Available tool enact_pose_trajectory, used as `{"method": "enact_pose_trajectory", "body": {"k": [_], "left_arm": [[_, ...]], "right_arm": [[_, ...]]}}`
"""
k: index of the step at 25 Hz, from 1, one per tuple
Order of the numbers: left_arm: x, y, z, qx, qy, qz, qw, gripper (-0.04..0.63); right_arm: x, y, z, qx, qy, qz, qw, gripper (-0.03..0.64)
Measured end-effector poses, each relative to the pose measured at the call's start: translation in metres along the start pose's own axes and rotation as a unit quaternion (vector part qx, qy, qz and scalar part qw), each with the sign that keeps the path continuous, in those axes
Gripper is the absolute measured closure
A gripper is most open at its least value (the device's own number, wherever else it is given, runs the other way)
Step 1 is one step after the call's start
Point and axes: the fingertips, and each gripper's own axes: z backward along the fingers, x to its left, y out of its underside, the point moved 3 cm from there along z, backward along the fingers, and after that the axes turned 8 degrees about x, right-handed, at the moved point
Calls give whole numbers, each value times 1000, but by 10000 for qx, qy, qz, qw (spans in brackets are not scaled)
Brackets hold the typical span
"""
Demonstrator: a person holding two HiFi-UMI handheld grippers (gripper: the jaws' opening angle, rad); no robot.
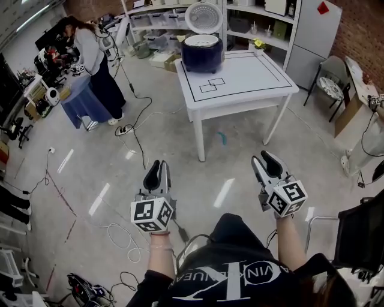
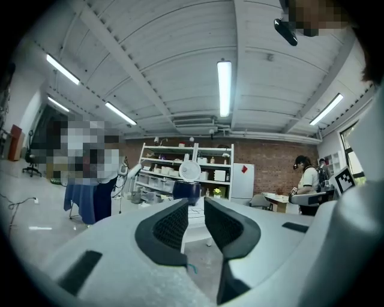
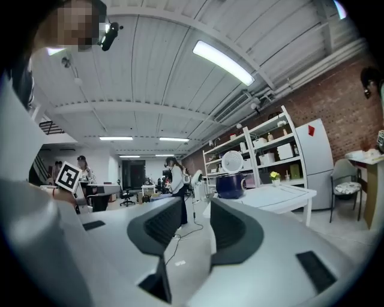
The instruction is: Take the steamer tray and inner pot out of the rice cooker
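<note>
Plainly the task has not yet begun in earnest: this reads as the approach step, with the person standing on open floor well apart from the white table point(image 1: 252, 81), which lies at about twelve o'clock from them. The rice cooker point(image 1: 201, 53), dark blue, sits at roughly eleven o'clock on the tabletop, close to its far left corner, and its lid point(image 1: 204, 17) stands open and upright. A pale insert shows in the cooker's mouth; it is probably the steamer tray with the inner pot beneath it, though from this range I cannot tell the two apart. The left gripper point(image 1: 159, 165) is held level with its jaws only narrowly apart and nothing between them. The right gripper point(image 1: 264, 157), also level, has its jaws clearly wider apart and is likewise empty. Another person point(image 1: 96, 57) works at about ten o'clock, clear of the path, and a cable point(image 1: 141, 147) trails over the floor at about eleven o'clock. The next move calls for walking up to the table, minding that cable, and bringing a gripper down over the cooker's open mouth, with the left jaws spread further if that one is to take the tray's rim.
</note>
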Motion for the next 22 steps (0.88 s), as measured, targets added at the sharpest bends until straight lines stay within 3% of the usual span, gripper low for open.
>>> {"method": "enact_pose_trajectory", "body": {"k": [3, 11, 22], "left_arm": [[2, -1, -11, 23, 84, 18, 10000, 483], [23, -10, -65, 43, 19, 30, 10000, 482], [49, -31, -184, 160, -14, 36, 9999, 482]], "right_arm": [[-10, -4, -7, -57, 59, -103, 9999, 463], [-42, -14, -59, -81, 24, -186, 9998, 456], [-117, -29, -155, 18, 52, -435, 9990, 456]]}}
